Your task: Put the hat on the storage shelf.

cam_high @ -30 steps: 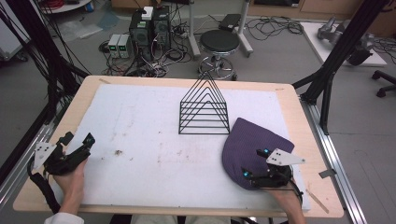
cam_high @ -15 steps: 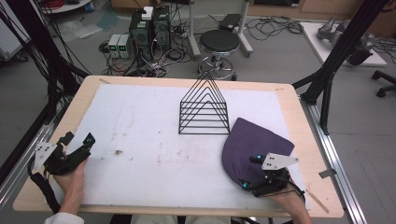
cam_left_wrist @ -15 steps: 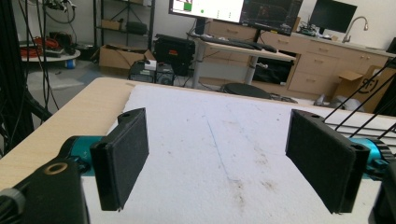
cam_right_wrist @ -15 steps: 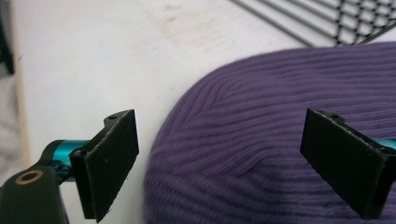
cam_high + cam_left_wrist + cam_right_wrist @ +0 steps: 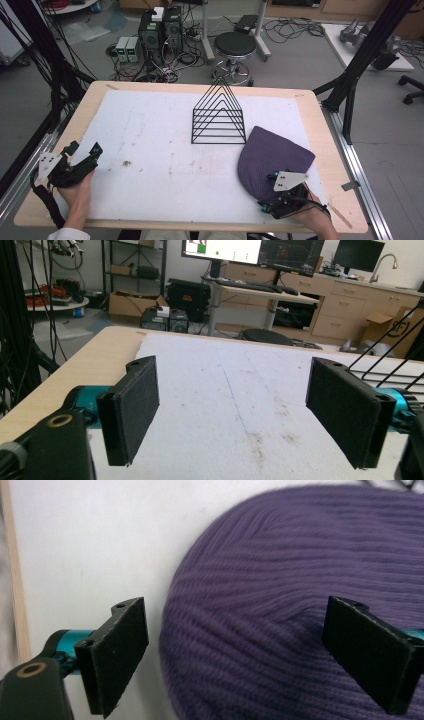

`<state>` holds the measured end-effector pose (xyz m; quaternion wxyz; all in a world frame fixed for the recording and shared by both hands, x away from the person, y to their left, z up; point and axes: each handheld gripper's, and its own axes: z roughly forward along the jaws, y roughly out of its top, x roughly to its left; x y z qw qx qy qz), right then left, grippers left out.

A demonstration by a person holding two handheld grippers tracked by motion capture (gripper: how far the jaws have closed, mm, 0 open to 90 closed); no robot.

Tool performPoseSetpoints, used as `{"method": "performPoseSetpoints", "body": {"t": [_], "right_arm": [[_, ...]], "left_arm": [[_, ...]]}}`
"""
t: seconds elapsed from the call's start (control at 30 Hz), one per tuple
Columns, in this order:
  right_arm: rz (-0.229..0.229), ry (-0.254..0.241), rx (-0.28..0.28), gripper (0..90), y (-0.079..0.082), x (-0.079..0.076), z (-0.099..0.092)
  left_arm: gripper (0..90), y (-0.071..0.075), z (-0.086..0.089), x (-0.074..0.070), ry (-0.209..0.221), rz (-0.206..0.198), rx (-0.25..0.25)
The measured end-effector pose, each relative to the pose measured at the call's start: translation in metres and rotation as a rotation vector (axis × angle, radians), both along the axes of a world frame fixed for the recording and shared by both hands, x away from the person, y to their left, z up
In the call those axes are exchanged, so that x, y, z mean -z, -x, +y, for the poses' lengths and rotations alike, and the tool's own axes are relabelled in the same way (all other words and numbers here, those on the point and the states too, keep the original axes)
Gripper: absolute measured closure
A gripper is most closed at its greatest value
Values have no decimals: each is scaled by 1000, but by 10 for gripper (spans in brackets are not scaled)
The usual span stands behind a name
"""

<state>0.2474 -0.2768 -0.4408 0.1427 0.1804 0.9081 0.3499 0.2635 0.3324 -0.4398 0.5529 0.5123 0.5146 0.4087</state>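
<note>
One claw (image 5: 235, 655) half-covers purple hat's (image 5: 272, 160) near edge.

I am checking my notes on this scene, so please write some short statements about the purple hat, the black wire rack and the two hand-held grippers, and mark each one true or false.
1. The purple knitted hat lies flat on the white mat, near the person's right side. True.
2. The right hand-held gripper is shut on the hat. False: its jaws stand wide apart, one over the mat beside the hat's edge, the other over the knit.
3. The black wire rack stands upright on the mat, beyond the hat. True.
4. The left hand-held gripper holds the rack. False: it is open with nothing between its jaws, near the table's left edge.
5. The hat hangs on the rack. False: it lies on the mat beside it.
</note>
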Motion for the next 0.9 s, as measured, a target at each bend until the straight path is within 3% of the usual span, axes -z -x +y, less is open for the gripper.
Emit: {"method": "performPoseSetpoints", "body": {"t": [0.17, 0.43, 0.6, 0.73, 0.83, 0.87, 0.9], "right_arm": [[-9, 28, 2, 107, -1, 1, -1], [6, 20, 41, 189, -4, 1, -4], [33, -14, 86, 345, -7, 1, -9], [21, -21, 133, 491, -7, 0, -9], [-3, -5, 140, 565, -6, 0, -9], [-15, 4, 144, 641, -5, 0, -8], [-15, 4, 144, 641, -5, 0, -8]], "left_arm": [[215, 0, 0, 0, -2, 1, 2], [214, -1, 1, 1, 7, 12, -2], [214, -1, 1, 1, 10, 13, 2], [214, -1, 1, 1, 11, 13, 2], [214, -1, 1, 1, 13, 14, 4], [214, -1, 1, 1, 11, 12, 5], [214, -1, 1, 1, 11, 12, 5]]}}
